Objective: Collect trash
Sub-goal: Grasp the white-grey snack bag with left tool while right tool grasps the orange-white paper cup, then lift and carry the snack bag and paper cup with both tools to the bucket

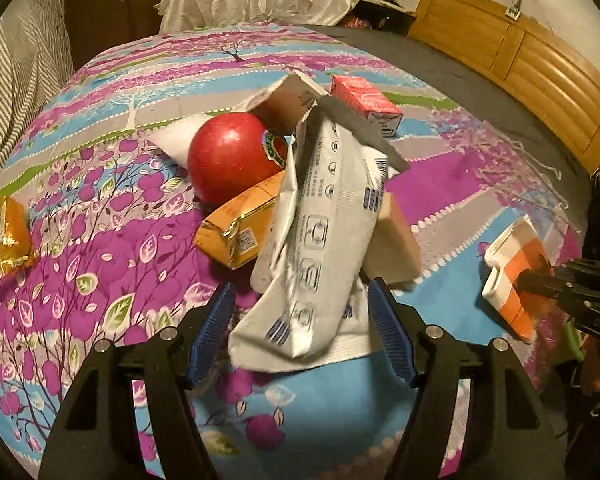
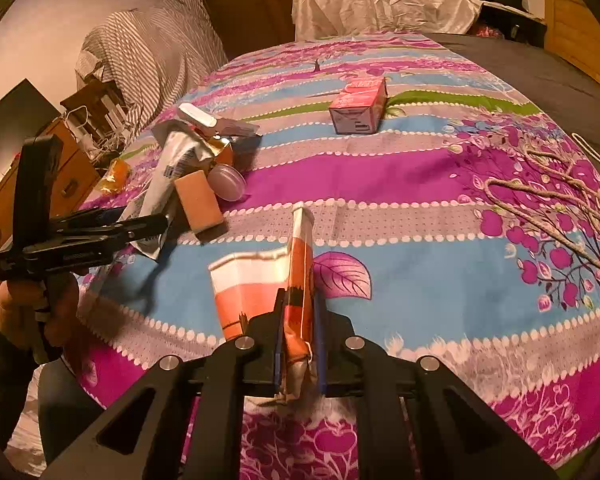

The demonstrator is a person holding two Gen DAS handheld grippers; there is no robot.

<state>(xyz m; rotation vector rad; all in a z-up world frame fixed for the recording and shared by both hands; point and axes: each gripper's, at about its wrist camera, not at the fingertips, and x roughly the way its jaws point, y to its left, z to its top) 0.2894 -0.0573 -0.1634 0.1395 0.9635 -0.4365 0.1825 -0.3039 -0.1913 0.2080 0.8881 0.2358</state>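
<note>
— Which of your hands is on what right now?

— My right gripper (image 2: 298, 332) has its jaws pressed together on the flattened orange-and-white paper cup (image 2: 260, 280). The cup's long axis runs straight out along my fingers, rim end pointing away from me, lifted a little over the purple, blue and grey floral bedspread (image 2: 440, 280). My left gripper (image 1: 300, 320) has its jaws standing wide apart, one blue pad (image 1: 212, 336) on each side of the crumpled white printed plastic wrapper (image 1: 316, 240).

— So the wrapper is the next thing to take?

— I judge so. It lies dead ahead of the left jaws, its near end already between them, and its length runs forward and slightly right, away from me, up onto the heap. That matters: closing where I am would pinch the near end across its narrow width, which looks right.

— What else sits in that heap?

— A shiny red apple (image 1: 236, 156) behind the wrapper, a crushed orange drink carton (image 1: 236, 228) just left of it and touching it, a peach-coloured rectangular block (image 1: 396, 240) on its right. The small red carton (image 1: 364, 104) lies further back, apart from the heap.

— Could the right hand reach the wrapper instead?

— It is busy with the cup and well off to the side; the left is plainly nearer.
</note>
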